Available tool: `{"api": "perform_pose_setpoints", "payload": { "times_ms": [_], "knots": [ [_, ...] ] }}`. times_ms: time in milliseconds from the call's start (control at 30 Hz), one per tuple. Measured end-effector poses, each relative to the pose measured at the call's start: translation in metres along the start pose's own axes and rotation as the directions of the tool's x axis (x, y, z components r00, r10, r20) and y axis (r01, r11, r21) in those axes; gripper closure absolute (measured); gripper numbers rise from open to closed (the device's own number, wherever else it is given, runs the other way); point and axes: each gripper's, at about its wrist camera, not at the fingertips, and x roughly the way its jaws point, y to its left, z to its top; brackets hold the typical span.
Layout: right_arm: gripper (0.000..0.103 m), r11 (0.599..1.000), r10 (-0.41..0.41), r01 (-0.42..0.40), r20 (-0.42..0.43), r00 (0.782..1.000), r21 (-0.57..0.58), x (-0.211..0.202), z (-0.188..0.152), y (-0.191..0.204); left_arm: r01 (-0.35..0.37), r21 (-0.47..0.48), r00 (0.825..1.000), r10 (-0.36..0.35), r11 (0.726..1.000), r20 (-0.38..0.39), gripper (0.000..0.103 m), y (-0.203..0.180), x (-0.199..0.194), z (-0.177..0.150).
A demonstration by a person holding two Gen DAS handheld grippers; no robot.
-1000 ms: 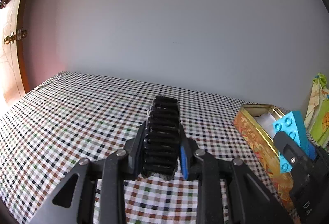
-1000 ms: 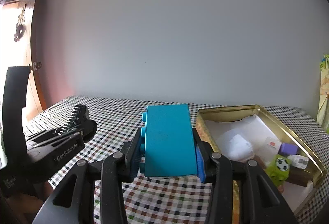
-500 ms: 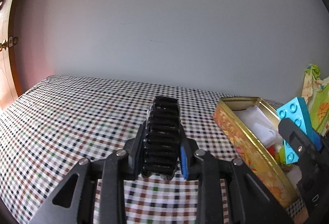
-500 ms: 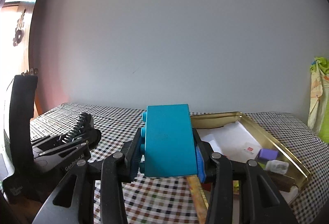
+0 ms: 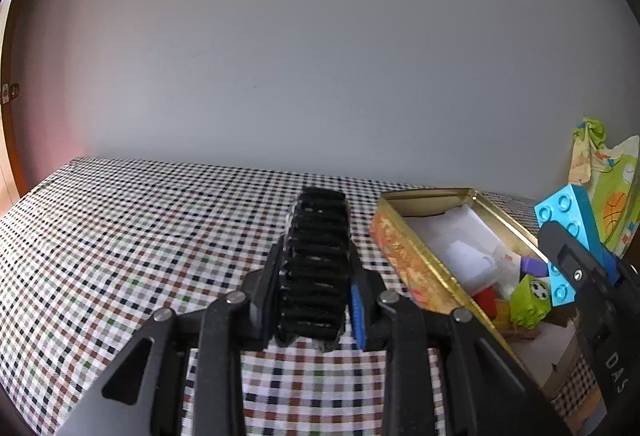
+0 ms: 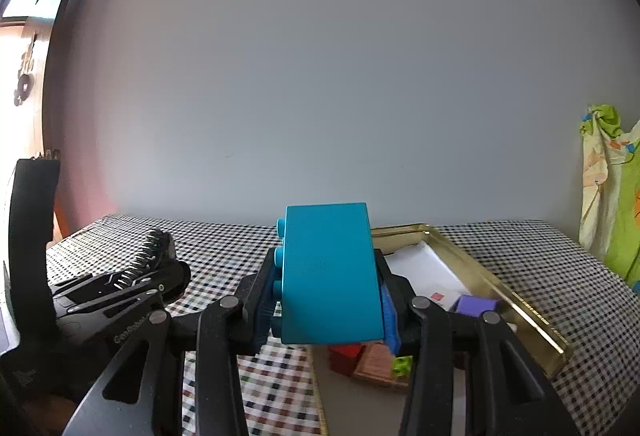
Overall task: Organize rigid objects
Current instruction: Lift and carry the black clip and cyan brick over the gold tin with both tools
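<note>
My left gripper is shut on a black ridged hair clip, held above the checked tablecloth, left of the gold tin. My right gripper is shut on a turquoise toy brick, held over the near left part of the tin. In the left wrist view the brick and right gripper show over the tin's right side. In the right wrist view the left gripper with the clip is at the left. The tin holds a white object, purple block, green block, red block.
A checked tablecloth covers the table, which ends at a plain grey wall. A green and yellow patterned cloth hangs at the right. A wooden door frame is at the far left.
Both grippers have swung right toward the tin. The right gripper with the brick now sits over the tin's near end. Both grips are unchanged.
</note>
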Motion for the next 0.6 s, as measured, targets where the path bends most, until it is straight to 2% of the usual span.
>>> {"api": "perform_pose_setpoints", "payload": {
  "times_ms": [367, 600],
  "knots": [
    [0.057, 0.997, -0.062, 0.061, 0.020, 0.998, 0.039, -0.001, 0.005, -0.034, 0.049, 0.041, 0.998, -0.050, 0.998, 0.038, 0.076, -0.062, -0.016, 0.007],
    [0.057, 0.991, -0.124, 0.122, 0.032, 0.992, 0.060, -0.006, 0.004, -0.058, 0.091, 0.071, 0.994, -0.095, 0.993, 0.048, 0.076, -0.086, -0.004, 0.016]
  ]
}}
